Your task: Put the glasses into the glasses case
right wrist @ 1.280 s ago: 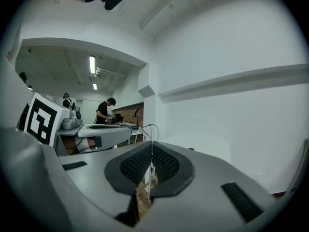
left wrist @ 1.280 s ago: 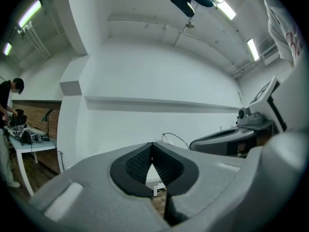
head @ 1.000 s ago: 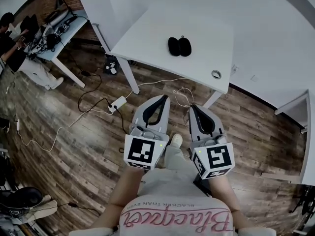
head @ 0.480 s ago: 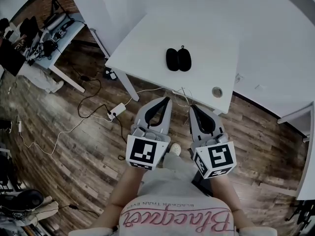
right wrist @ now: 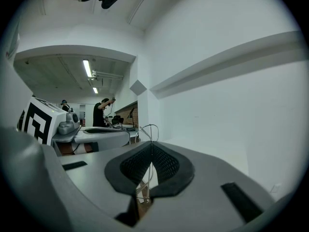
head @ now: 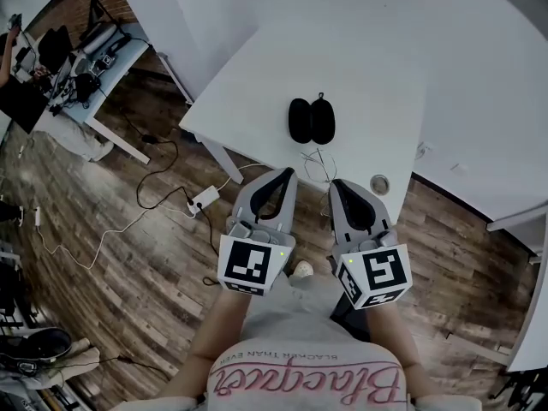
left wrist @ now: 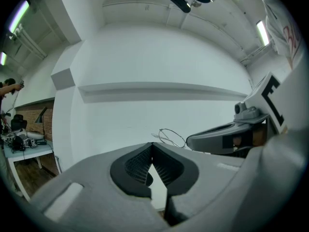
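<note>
We see the glasses (head: 318, 163) only as thin wire at the table (head: 368, 84) edge. Their lenses are too faint to make out. The tips of the left gripper (head: 286, 172) and right gripper (head: 336, 184) cover the near part. The glasses case (head: 310, 121) is all dark inside, so we cannot tell more. The small round thing (head: 379, 183) is too tiny to name. Our arms run off the bottom edge.

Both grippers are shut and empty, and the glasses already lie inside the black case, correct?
No. The glasses lie on the table near its front edge, apart from the case, as the head view shows. The left gripper and right gripper are indeed shut and empty.
</note>
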Tool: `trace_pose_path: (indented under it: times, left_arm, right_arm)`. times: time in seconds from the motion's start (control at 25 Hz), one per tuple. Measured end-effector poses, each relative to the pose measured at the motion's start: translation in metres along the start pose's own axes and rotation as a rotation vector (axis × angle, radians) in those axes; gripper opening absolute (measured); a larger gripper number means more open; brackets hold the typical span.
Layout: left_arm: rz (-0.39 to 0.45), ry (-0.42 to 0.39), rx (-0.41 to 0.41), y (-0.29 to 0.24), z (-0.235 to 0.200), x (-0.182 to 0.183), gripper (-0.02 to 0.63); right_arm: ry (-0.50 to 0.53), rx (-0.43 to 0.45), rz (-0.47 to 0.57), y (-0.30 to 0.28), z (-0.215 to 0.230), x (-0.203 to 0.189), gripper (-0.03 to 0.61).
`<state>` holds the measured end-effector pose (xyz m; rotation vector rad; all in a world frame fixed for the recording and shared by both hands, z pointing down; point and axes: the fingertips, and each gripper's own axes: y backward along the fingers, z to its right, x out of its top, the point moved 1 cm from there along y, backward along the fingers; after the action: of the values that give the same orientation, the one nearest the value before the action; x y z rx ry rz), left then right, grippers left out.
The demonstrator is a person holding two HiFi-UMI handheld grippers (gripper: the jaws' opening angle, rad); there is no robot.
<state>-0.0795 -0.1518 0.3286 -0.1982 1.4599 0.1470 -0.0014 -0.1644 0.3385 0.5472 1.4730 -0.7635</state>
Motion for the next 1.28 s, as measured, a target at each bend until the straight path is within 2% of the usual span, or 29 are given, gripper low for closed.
trace_pose_path:
  times: [0.36,0.72,0.92,1.28]
  left_arm:
    - [-0.002,0.008,-0.02,-0.038,-0.013,-0.008,0.005]
    - [-0.008,0.008,-0.078,-0.093,-0.054,-0.016,0.005]
    - [-0.042,0.015,-0.131,-0.133,-0.074,-0.028,0.005]
    - [-0.133,0.04,-0.216,-0.192,-0.106,-0.068,0.005]
  right_arm:
    - [-0.021,-0.033,-0.001,-0.031,0.032,-0.001,0.012]
    - [-0.036,-0.094,-0.012,-0.087,0.06,0.003,0.012]
    - [-0.067,-0.149,-0.047,-0.122,0.084,-0.004,0.012]
    - [-0.046,-0.257,-0.165,-0.185,0.119,-0.042,0.012]
